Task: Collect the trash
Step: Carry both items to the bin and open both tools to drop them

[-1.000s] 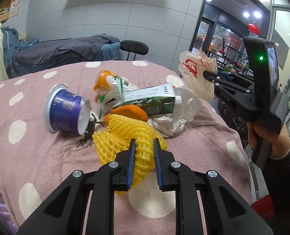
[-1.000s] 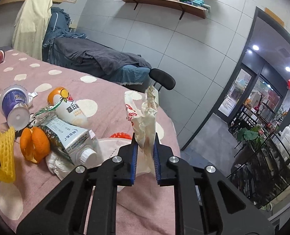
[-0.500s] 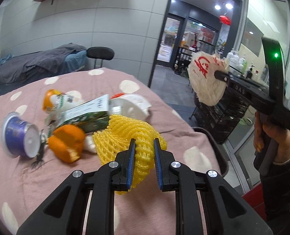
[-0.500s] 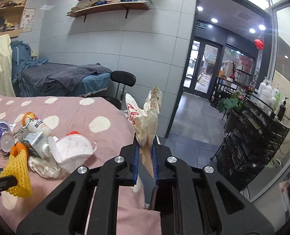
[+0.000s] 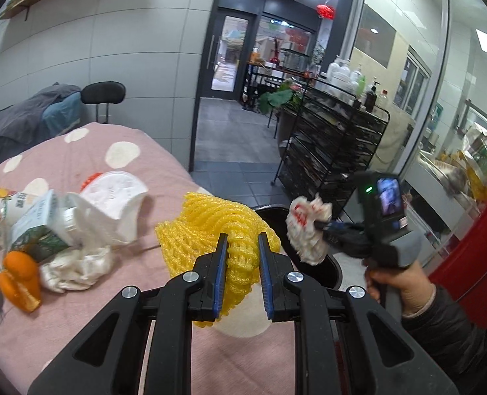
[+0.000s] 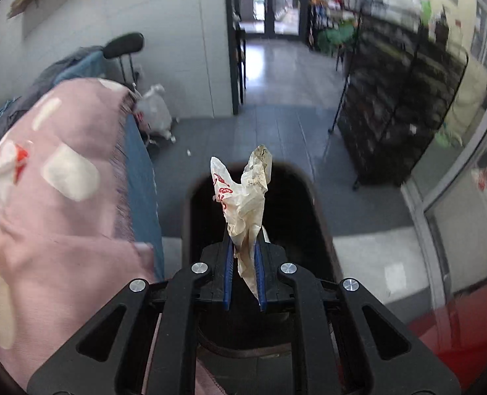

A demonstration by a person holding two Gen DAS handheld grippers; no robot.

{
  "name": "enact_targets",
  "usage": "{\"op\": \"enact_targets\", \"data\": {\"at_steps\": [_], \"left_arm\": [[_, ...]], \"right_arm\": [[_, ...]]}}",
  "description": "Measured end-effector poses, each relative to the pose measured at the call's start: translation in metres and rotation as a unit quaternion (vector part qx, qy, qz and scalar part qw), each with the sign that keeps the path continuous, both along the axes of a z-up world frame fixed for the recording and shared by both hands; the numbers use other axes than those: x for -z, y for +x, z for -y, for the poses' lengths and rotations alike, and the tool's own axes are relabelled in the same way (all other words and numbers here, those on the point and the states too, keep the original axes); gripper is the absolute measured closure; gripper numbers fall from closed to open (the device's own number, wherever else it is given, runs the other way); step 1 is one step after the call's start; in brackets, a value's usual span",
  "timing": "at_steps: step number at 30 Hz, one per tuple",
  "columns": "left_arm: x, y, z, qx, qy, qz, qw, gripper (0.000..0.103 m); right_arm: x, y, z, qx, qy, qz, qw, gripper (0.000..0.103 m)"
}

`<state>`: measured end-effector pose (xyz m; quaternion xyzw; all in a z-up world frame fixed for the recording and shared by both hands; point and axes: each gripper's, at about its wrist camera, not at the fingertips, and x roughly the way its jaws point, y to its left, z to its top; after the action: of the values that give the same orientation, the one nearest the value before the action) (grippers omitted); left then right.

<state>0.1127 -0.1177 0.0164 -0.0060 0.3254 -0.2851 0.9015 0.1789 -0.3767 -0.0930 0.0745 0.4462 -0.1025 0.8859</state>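
My left gripper point(image 5: 242, 247) is shut on a yellow foam fruit net point(image 5: 210, 227) and holds it above the table's right edge. My right gripper point(image 6: 243, 250) is shut on a crumpled white paper wrapper with red print point(image 6: 241, 197) and holds it over the open black trash bin point(image 6: 197, 217). The right gripper and its wrapper point(image 5: 306, 230) also show in the left wrist view, above the bin point(image 5: 334, 268). On the pink dotted tablecloth point(image 5: 88, 154) lie a white mask point(image 5: 111, 197), a milk carton point(image 5: 36, 227), orange peel point(image 5: 19, 273) and a tissue point(image 5: 75, 263).
A black wire shelf rack point(image 5: 329, 151) stands to the right of the bin. A black chair point(image 5: 103, 93) and a plastic bag on the floor point(image 6: 154, 112) are beyond the table. A red object point(image 5: 473, 230) is at the far right.
Both grippers have swung right, away from the trash pile. The right gripper has dropped low and now holds the wrapper over the bin. The left carries the yellow net toward the table edge.
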Motion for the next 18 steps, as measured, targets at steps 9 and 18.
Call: {"op": "enact_targets", "data": {"at_steps": [9, 18], "left_arm": [[0.011, 0.000, 0.040, 0.035, 0.019, -0.019, 0.9990, 0.085], [0.023, 0.009, 0.094, 0.097, 0.035, -0.045, 0.9936, 0.085]], "right_arm": [[0.062, -0.005, 0.018, 0.047, 0.054, -0.059, 0.996, 0.047], [0.050, -0.042, 0.037, 0.085, 0.038, -0.021, 0.995, 0.039]]}}
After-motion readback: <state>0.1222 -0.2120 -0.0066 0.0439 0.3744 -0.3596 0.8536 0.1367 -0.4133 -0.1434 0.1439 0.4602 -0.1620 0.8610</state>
